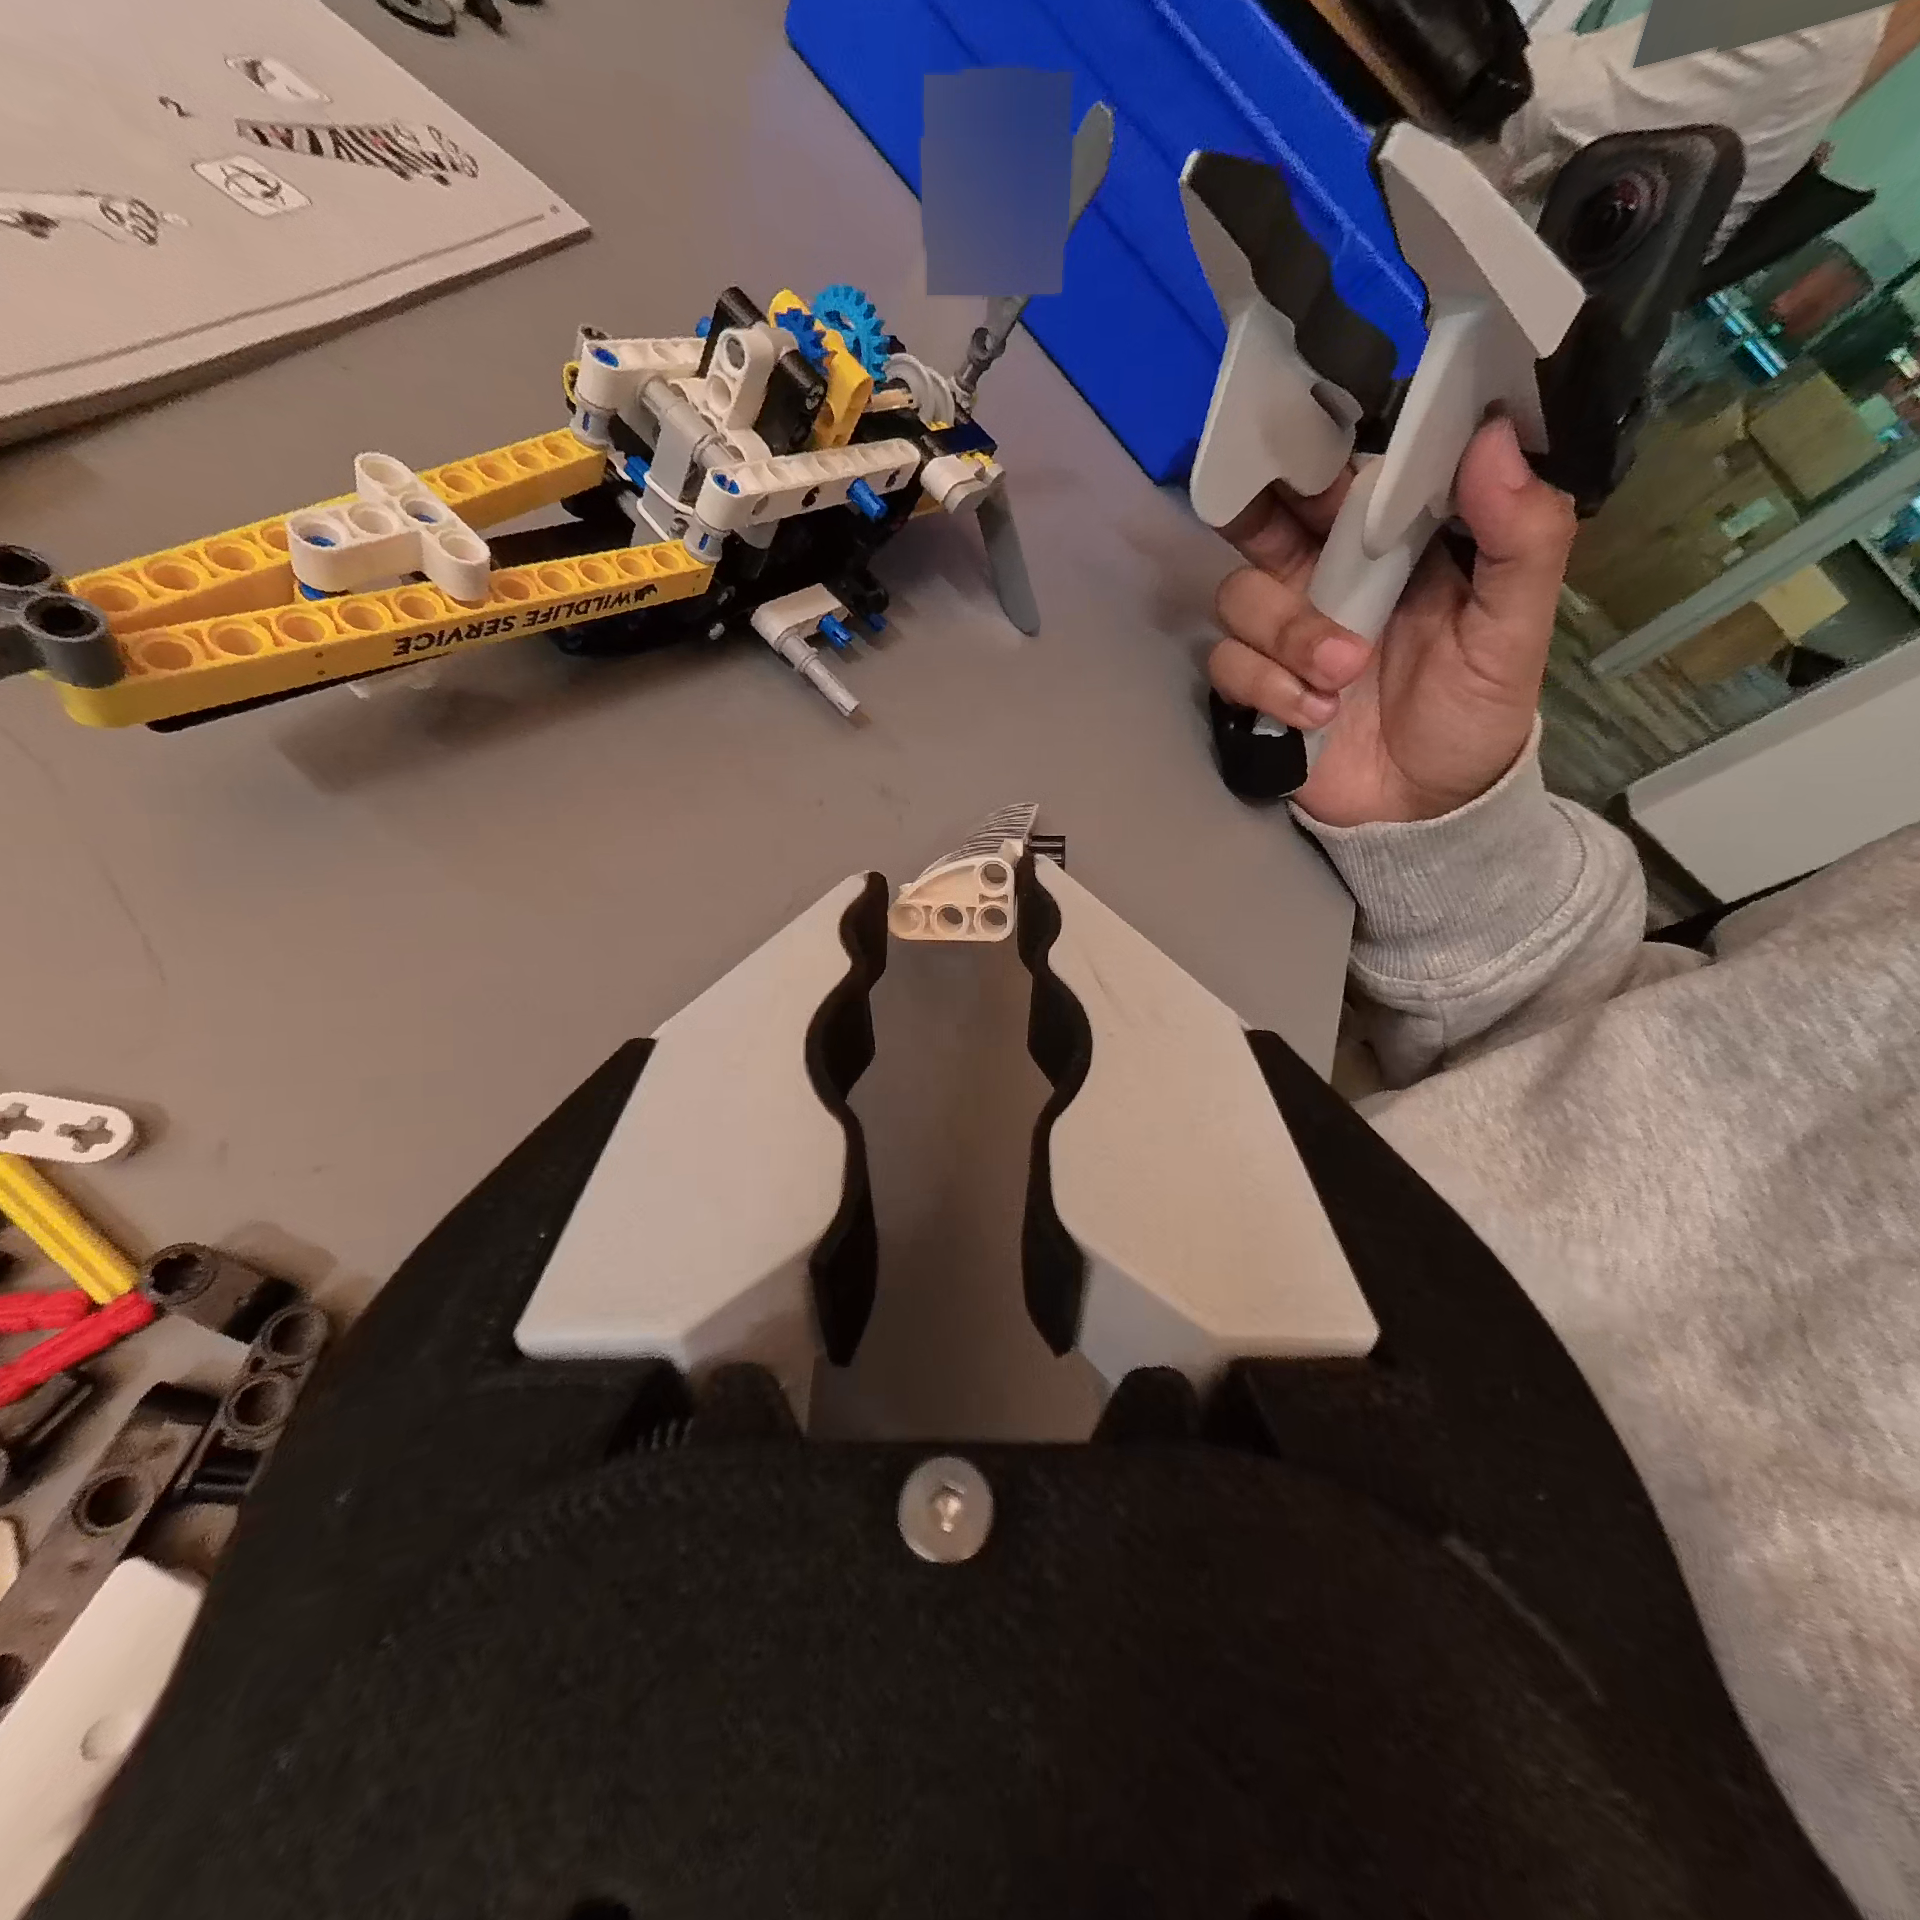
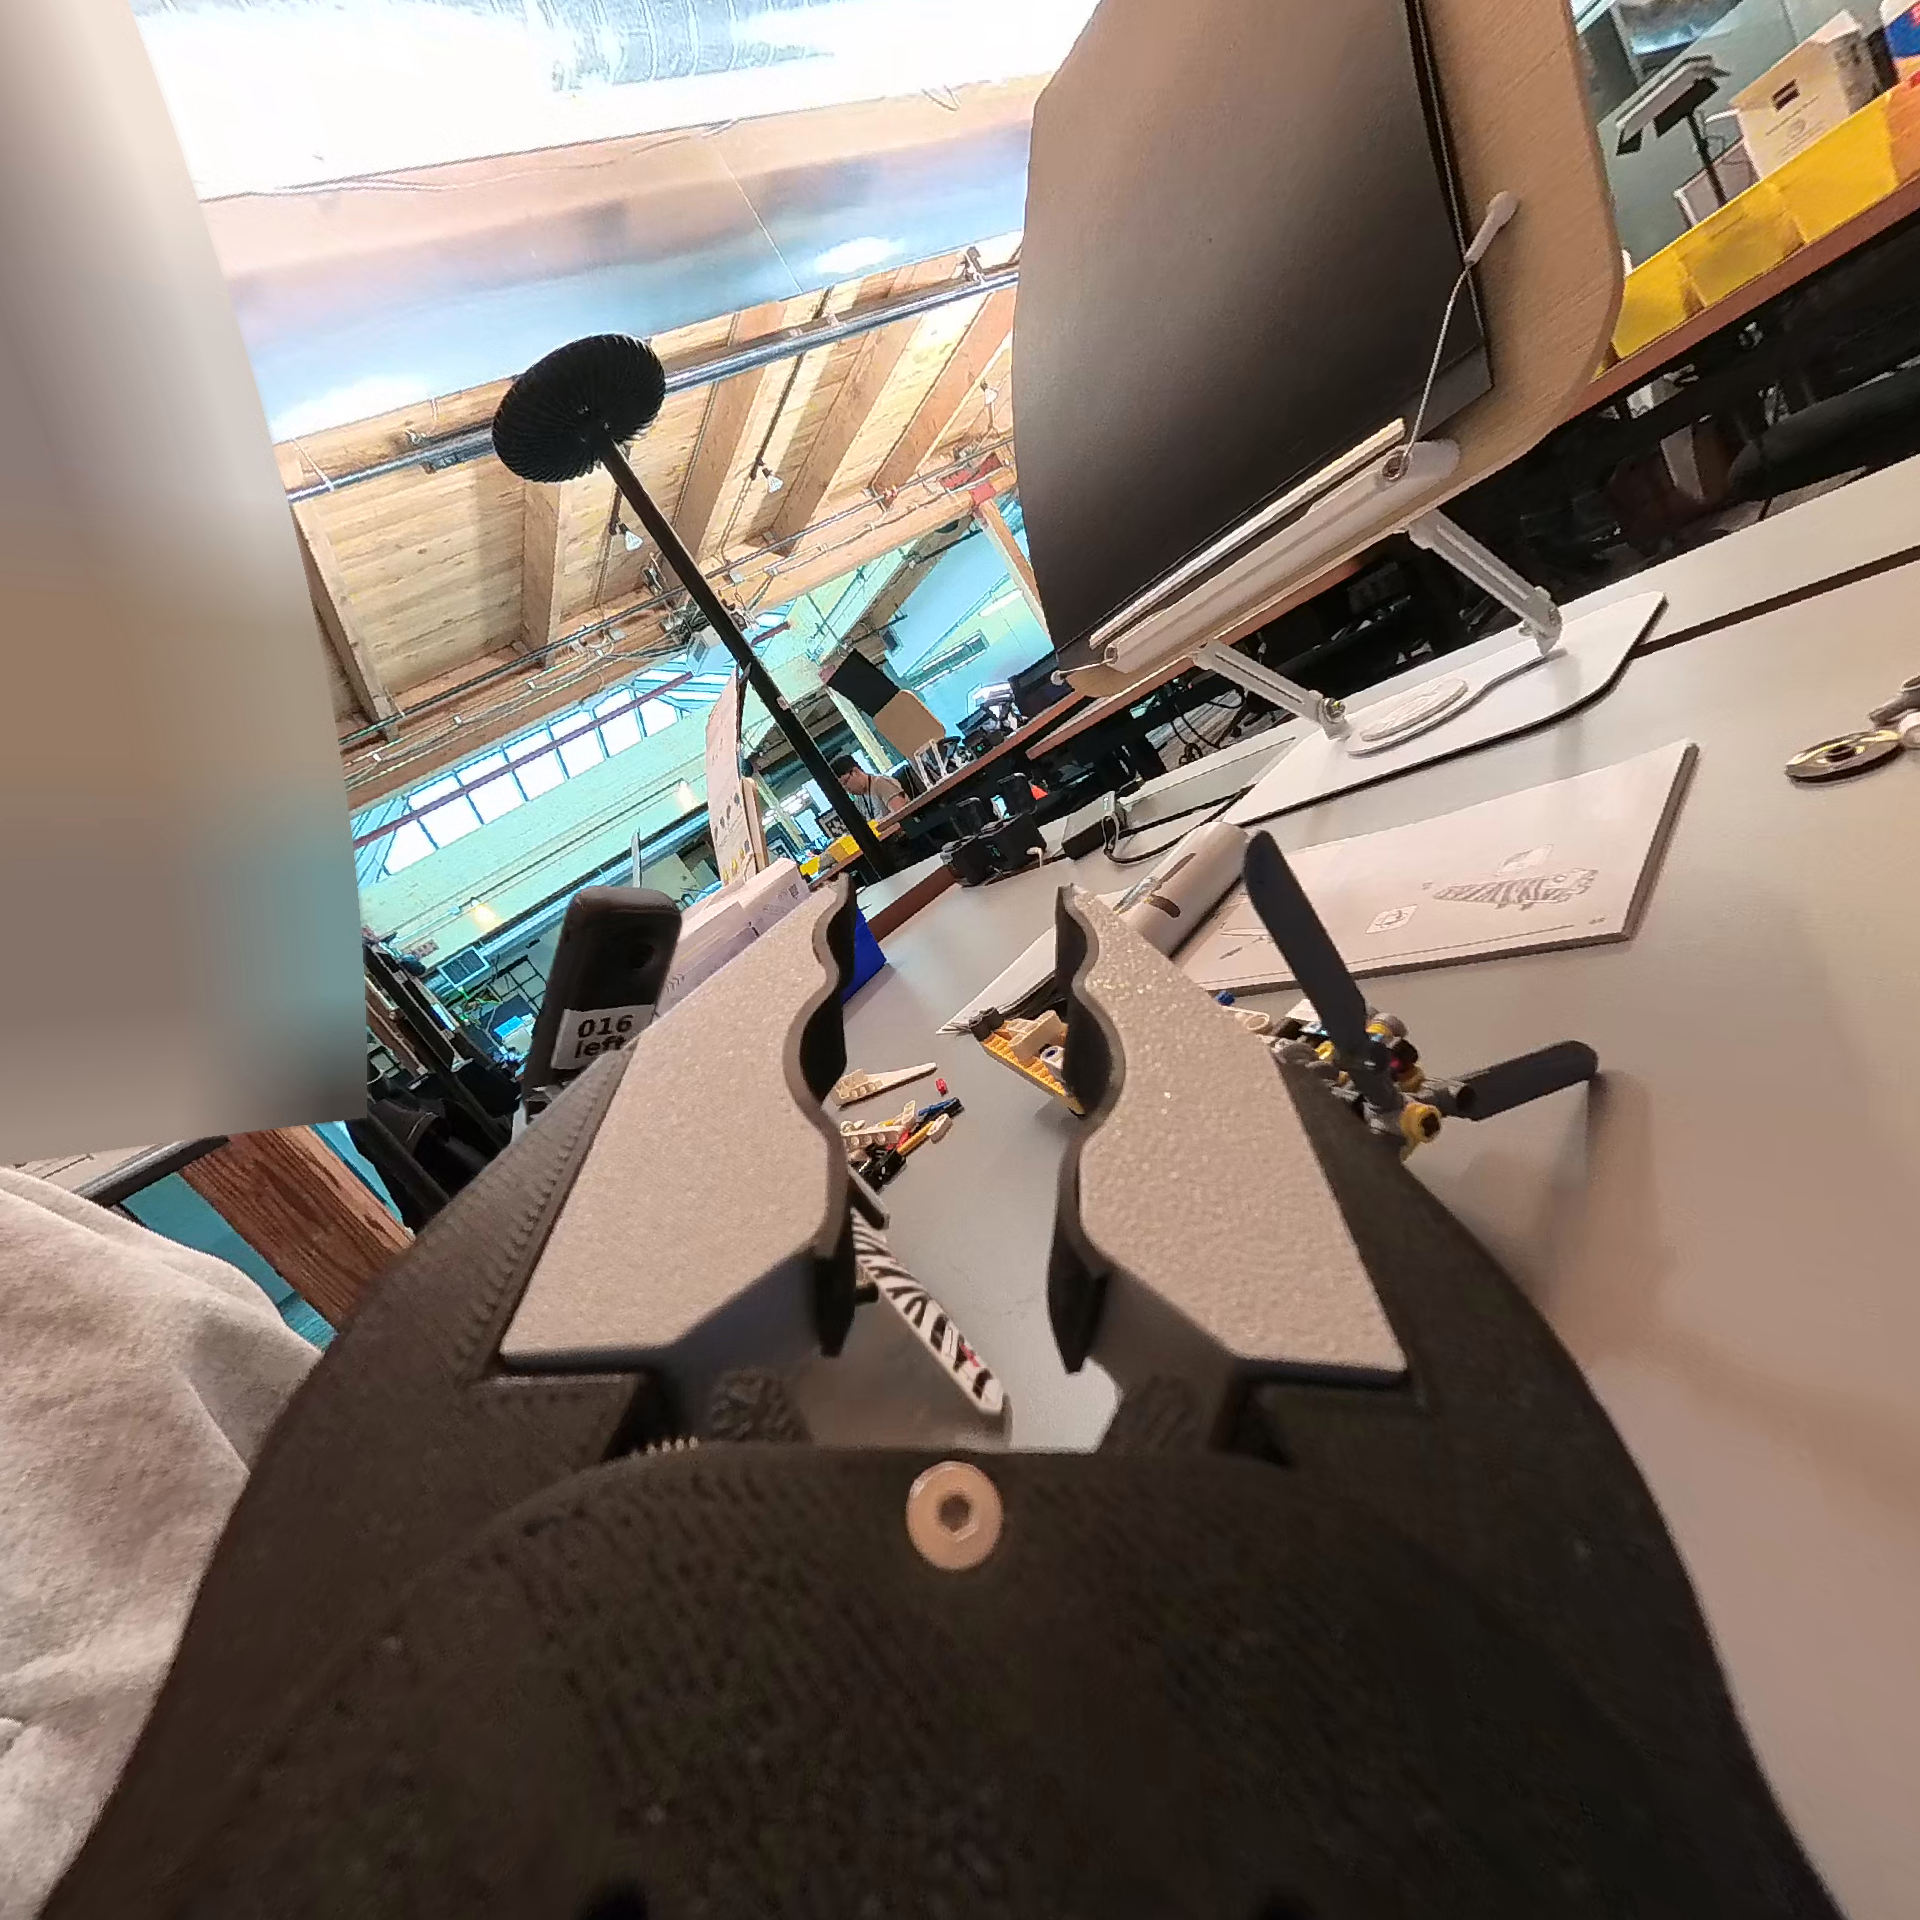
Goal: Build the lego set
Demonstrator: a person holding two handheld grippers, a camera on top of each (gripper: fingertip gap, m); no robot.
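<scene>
A small white curved lego panel (image 1: pixel 954 902) with black stripes is seen at the tips of the left tool (image 1: pixel 951 894), above the grey bench (image 1: pixel 520 883) near its front edge. The panel's right side is pressed against the right black pad, while its left end lies just beside the left fingertip (image 1: pixel 862 914); the jaws are narrowed to the panel's width and the piece is gripped between them.

The partly built lego model (image 1: pixel 540 540), with long yellow beams, white connectors and a blue gear, is laid on the bench well ahead of and to the left of the left tool, apart from it. An instruction booklet (image 1: pixel 208 187) is placed at the far left corner, and a blue bin (image 1: pixel 1195 208) behind the model. Loose pieces (image 1: pixel 135 1330) in black, red, yellow and white are scattered at the left tool's near left.

The right tool (image 1: pixel 1340 343) is held by a hand (image 1: pixel 1423 665) in a grey sleeve, raised off the bench to the right, fingers pointing upward. In the right wrist view its jaws (image 2: pixel 951 925) are set wide apart with nothing between them. The striped panel (image 2: pixel 925 1320) is seen below and behind its fingertips, and the model (image 2: pixel 1351 1049) to the right beyond its right finger.
</scene>
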